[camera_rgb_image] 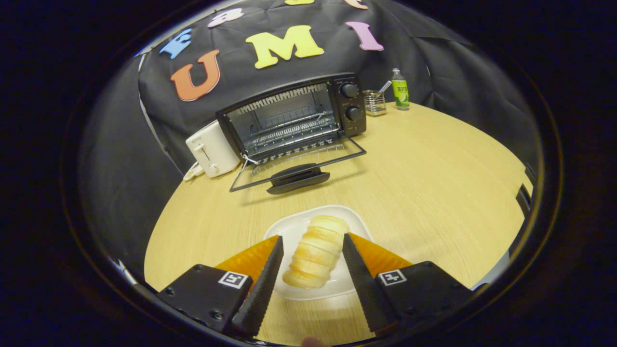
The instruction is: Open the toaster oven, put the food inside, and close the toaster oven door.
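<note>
You are working over a round, pale wood-grain table (434,164) with the booth's black cloth wall behind it. One ridged bread roll (315,251) lies on one white plate (289,226) near you, right between the fingers of your gripper (312,248). The roll's long axis runs away from you, roughly in line with the fingers, its far end tipped slightly to the right and pointing in the general direction of the oven. Your tongs are spread wide: one finger stands to each side of the roll, and whether either pad touches the crust you cannot tell from here.

Beyond the plate there is bare tabletop, and then one black toaster oven (294,120) at the far side of the table. Its glass door (299,166) is folded down flat onto the table toward you, handle nearest you, so the cavity is open and the wire rack (291,132) inside shows. Two knobs (350,101) sit one above the other on its right-hand panel.

Just beside the oven on its left stands one white pop-up toaster (212,149). To the right of the oven, near the wall, you have one small wire-mesh holder (374,102) and, just beside it, one green-labelled bottle (400,90), upright. Nothing lies on the table between the plate and the open door.
</note>
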